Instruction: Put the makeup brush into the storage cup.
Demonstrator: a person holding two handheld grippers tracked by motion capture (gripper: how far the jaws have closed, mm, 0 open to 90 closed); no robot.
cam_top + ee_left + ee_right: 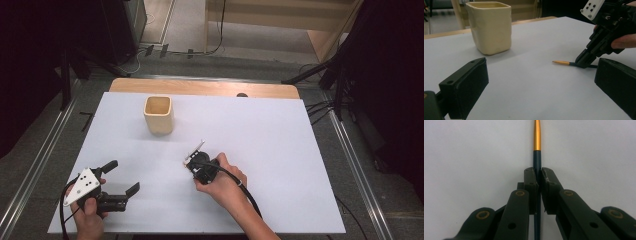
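Right gripper point(538, 178) has its fingers pinching the thin dark-blue pen with a gold tapered tip point(537, 140) low on the white worktop point(280, 145). It could roll or pivot out, the shaft being so narrow. Gold tip sticks out past the fingertips. Left gripper point(121, 177) idles, fingers spread wide.
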